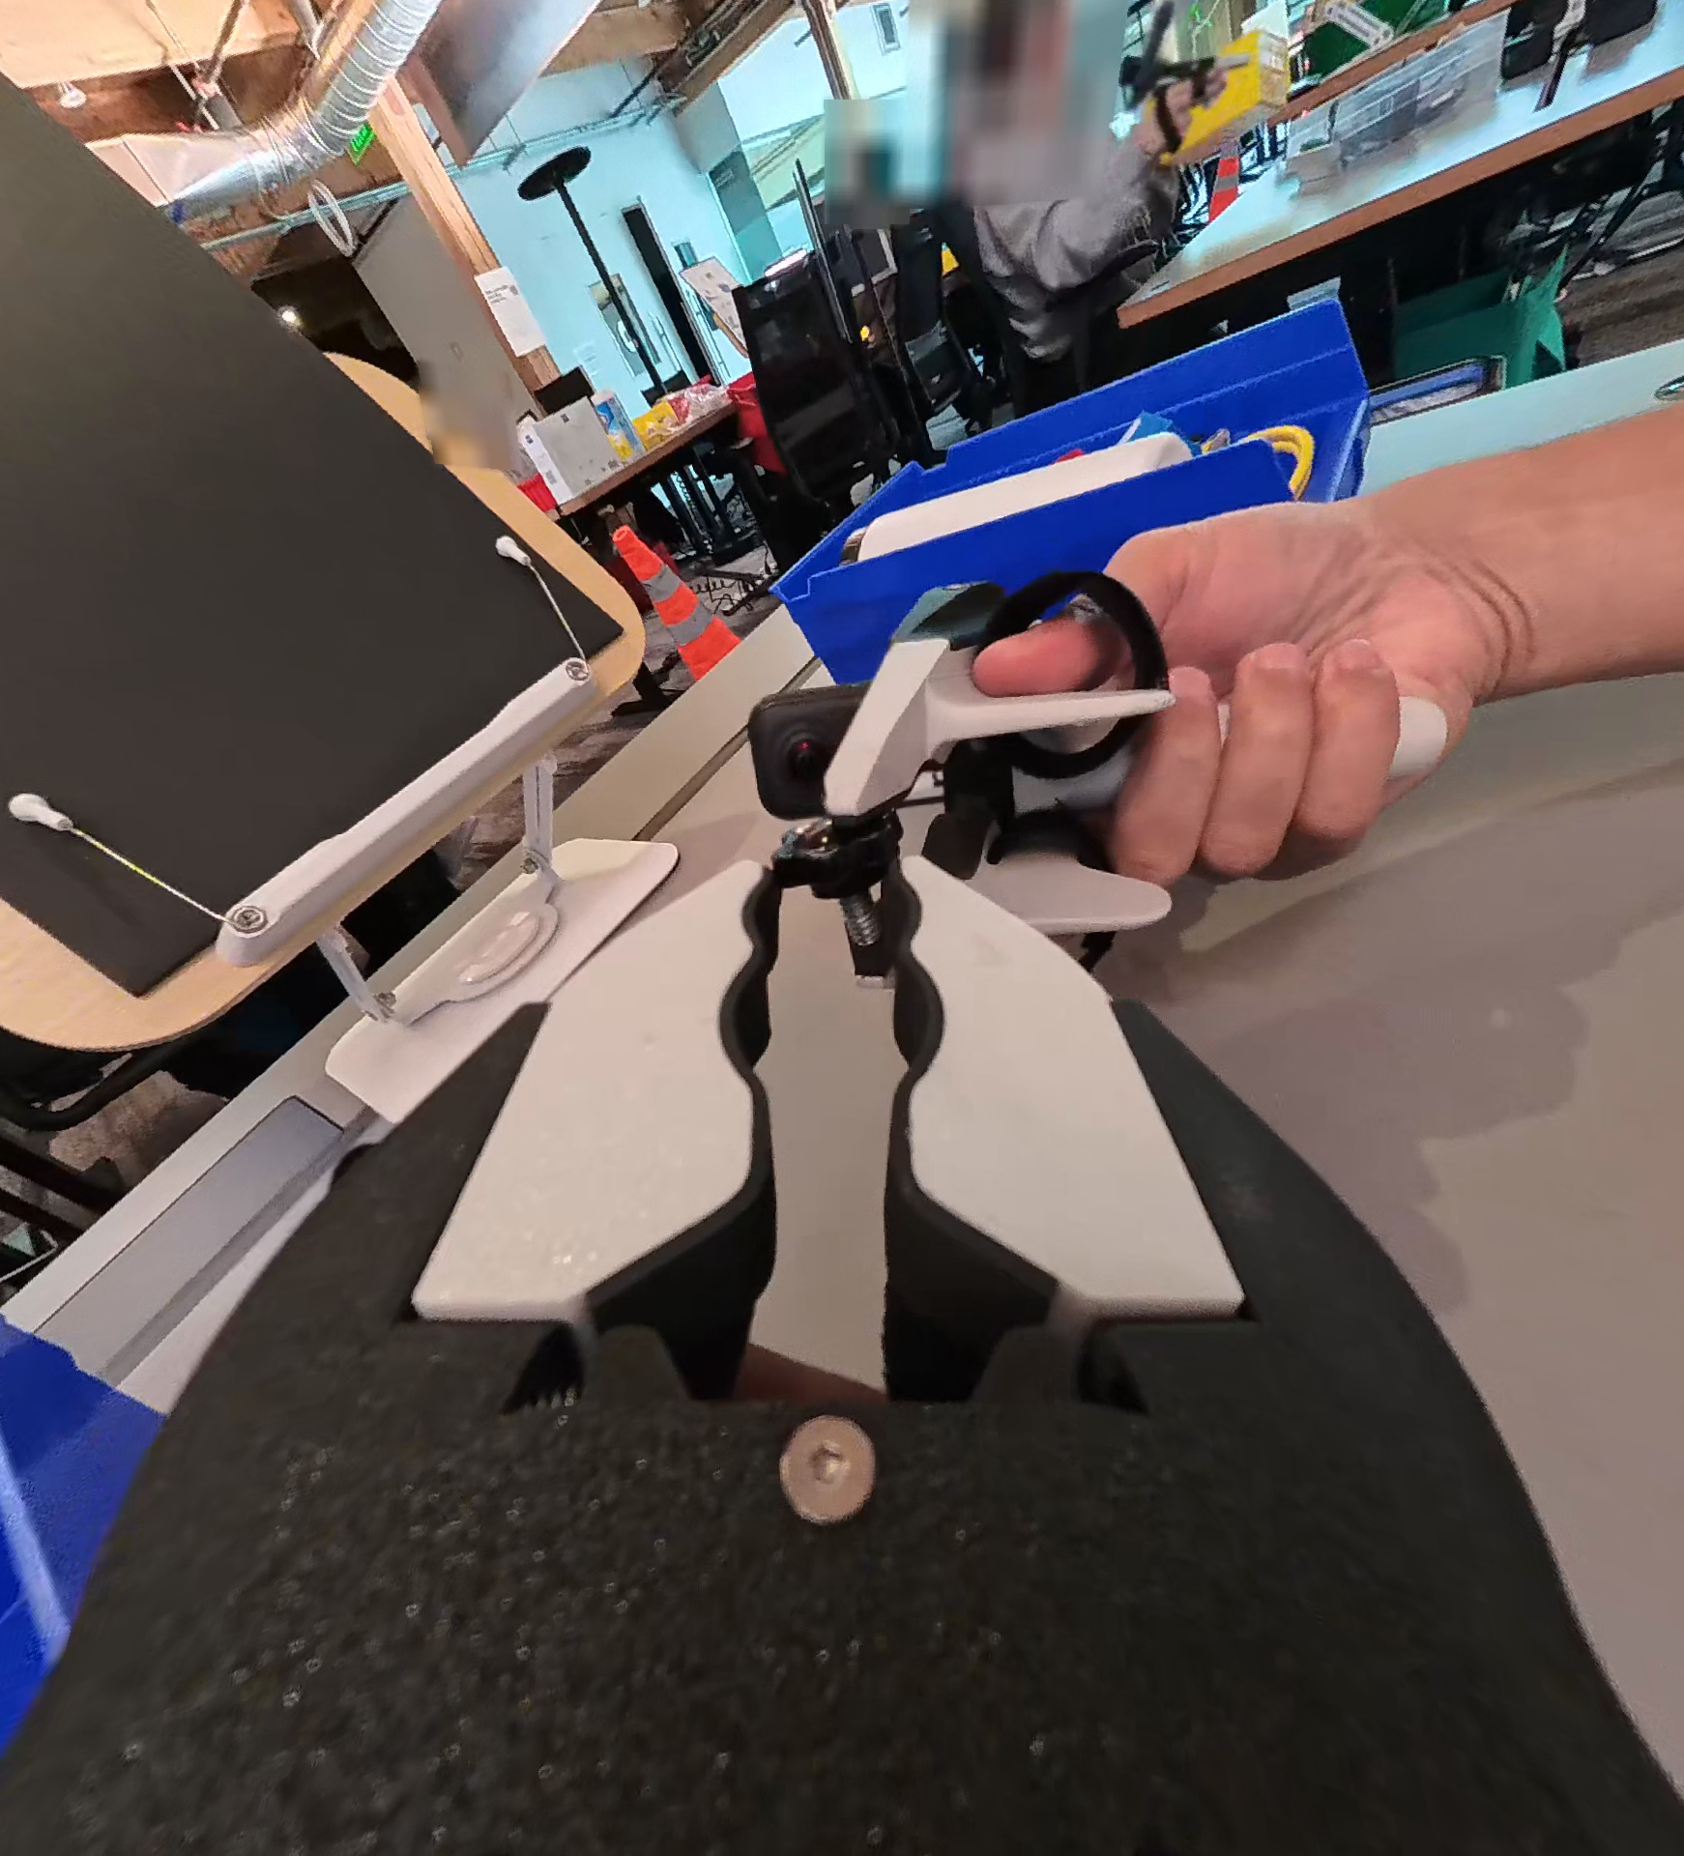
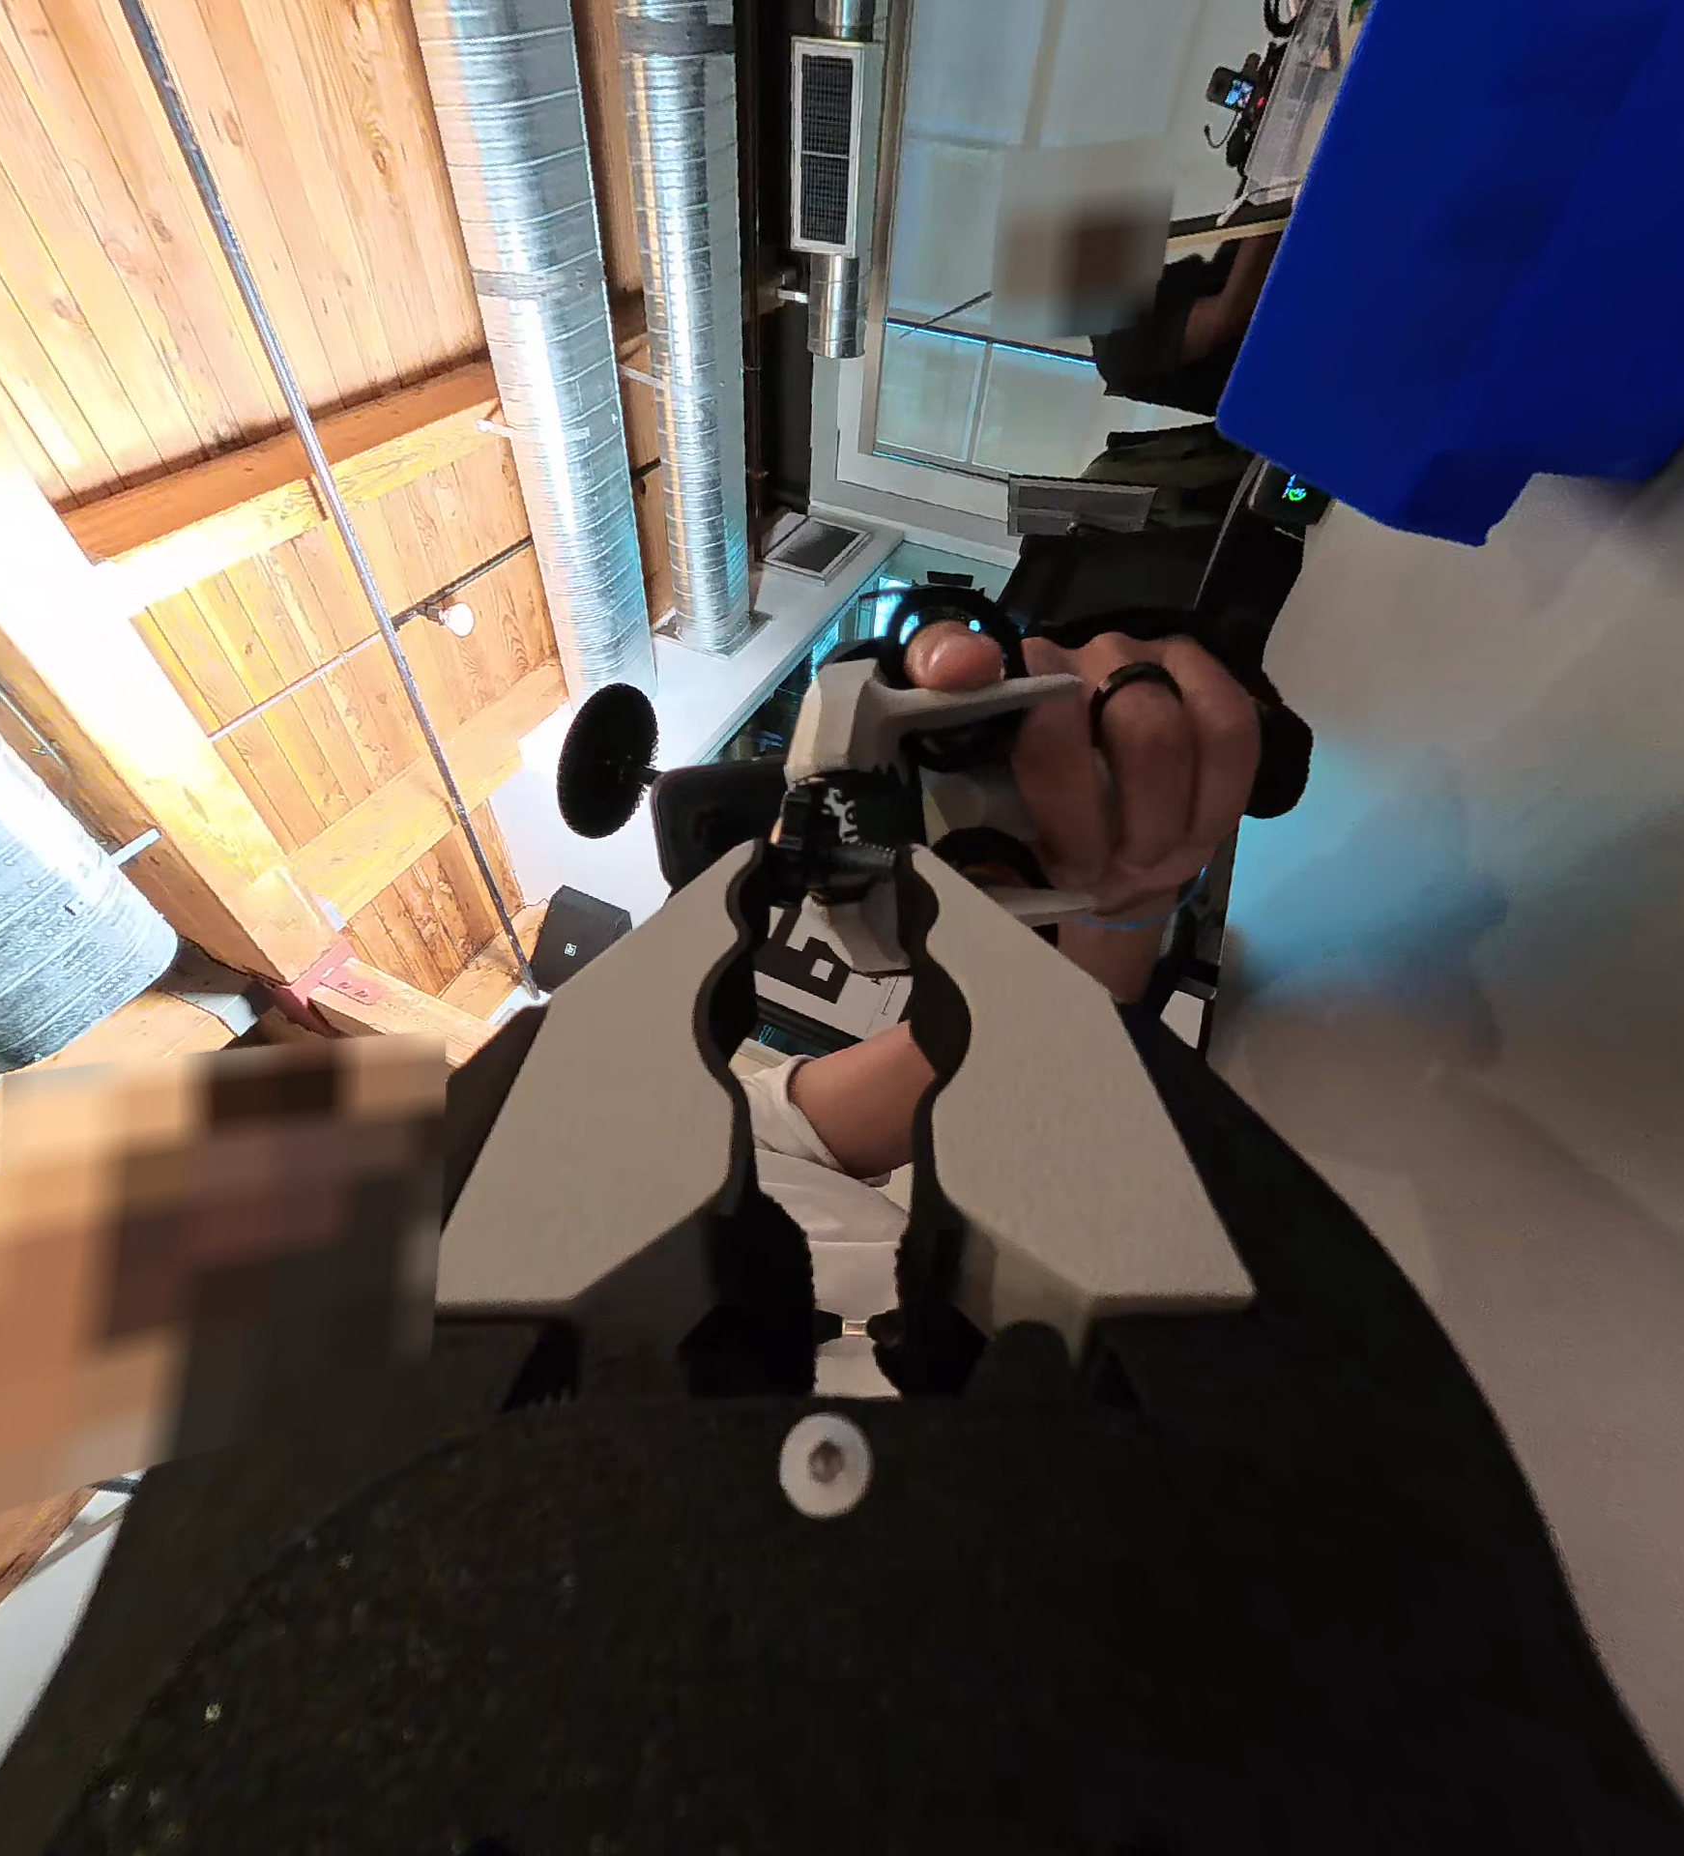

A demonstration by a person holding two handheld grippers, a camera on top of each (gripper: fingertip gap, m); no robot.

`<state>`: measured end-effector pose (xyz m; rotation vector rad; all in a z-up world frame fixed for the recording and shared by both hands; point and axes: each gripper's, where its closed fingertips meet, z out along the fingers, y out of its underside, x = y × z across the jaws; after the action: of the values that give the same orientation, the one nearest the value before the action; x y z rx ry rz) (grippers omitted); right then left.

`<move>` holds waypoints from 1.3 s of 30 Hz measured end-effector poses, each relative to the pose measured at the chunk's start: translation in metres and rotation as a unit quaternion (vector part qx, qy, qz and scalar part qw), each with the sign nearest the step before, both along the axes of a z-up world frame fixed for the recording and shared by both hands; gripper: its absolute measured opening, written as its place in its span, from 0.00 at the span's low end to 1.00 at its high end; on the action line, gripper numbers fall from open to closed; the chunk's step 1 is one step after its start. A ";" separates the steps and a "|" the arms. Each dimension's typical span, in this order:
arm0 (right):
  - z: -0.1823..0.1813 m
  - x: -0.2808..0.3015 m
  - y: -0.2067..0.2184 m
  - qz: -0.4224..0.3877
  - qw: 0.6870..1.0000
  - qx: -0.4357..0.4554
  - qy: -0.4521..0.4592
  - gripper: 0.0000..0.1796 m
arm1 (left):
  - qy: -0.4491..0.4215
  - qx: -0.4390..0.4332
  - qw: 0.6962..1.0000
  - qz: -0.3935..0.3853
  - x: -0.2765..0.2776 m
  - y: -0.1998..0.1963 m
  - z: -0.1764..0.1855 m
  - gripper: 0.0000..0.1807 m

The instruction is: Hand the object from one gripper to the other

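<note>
Black screw part [image 1: 833, 872] pinched between both grippers, tip-to-tip: left gripper [image 1: 830, 909], right gripper [image 2: 833, 869].

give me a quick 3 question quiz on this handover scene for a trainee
1. True or false: the blue bin is empty.
2. Where is the black threaded piece? a) lying on the table b) between the fingertips of the left hand-held gripper c) in the bin
3. In the right wrist view, what does the hand wear on one finger?

Key: 1 false, white items lie in it. 2 b. 3 a black ring.
</note>
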<state>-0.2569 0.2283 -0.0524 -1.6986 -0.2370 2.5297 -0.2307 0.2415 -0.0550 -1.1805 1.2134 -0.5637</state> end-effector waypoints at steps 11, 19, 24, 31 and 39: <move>-0.003 0.017 0.022 -0.095 0.986 0.114 -0.070 0.23 | -0.019 -0.073 0.997 0.021 -0.009 0.018 0.003 0.10; 0.009 0.021 0.030 -0.250 0.842 0.449 -0.167 0.27 | -0.040 -0.355 0.933 -0.043 -0.009 0.017 -0.011 0.10; -0.004 0.002 0.011 -0.256 0.658 0.667 -0.238 0.26 | -0.065 -0.492 0.862 -0.108 -0.006 0.002 -0.006 0.10; 0.007 0.002 0.011 -0.334 0.522 0.736 -0.274 0.14 | -0.079 -0.575 0.798 -0.161 -0.010 -0.006 -0.004 0.10; 0.002 0.000 0.007 -0.316 0.547 0.725 -0.274 0.12 | -0.072 -0.590 0.787 -0.167 -0.008 -0.010 -0.008 0.10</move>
<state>-0.2564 0.2357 -0.0507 -1.1837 -1.0781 0.5207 -0.2386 0.2313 -0.0628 -1.8839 0.8778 -1.8232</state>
